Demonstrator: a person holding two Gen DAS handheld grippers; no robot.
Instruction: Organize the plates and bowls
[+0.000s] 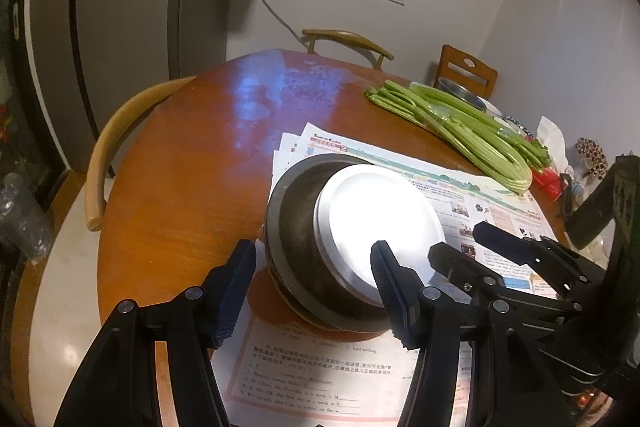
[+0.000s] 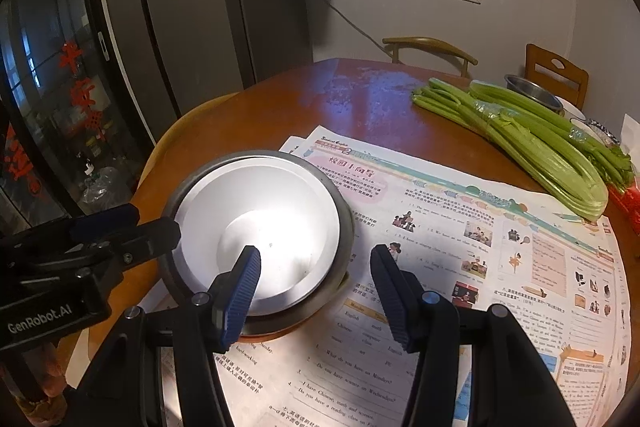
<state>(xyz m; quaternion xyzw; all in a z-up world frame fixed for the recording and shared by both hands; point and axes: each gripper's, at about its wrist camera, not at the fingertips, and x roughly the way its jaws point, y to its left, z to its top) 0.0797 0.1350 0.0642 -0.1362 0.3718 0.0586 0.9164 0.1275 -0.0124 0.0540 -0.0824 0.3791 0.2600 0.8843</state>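
Plate (image 2: 260,227) sits nested in the bowl (image 1: 296,227); both grippers, left (image 1: 316,291) and right (image 2: 316,291), half open, hold nothing; lift away straight toward 6 o'clock, not brushing the rim

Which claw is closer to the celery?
Right. The right gripper is beside the bowls, on the side toward the celery. The left gripper sits on the bowls' far side from it. Neither touches the celery.

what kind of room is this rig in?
Most likely a home kitchen or dining corner: a round wooden table with chairs around it, celery lying on the table, and stacked metal bowls set on newspaper.
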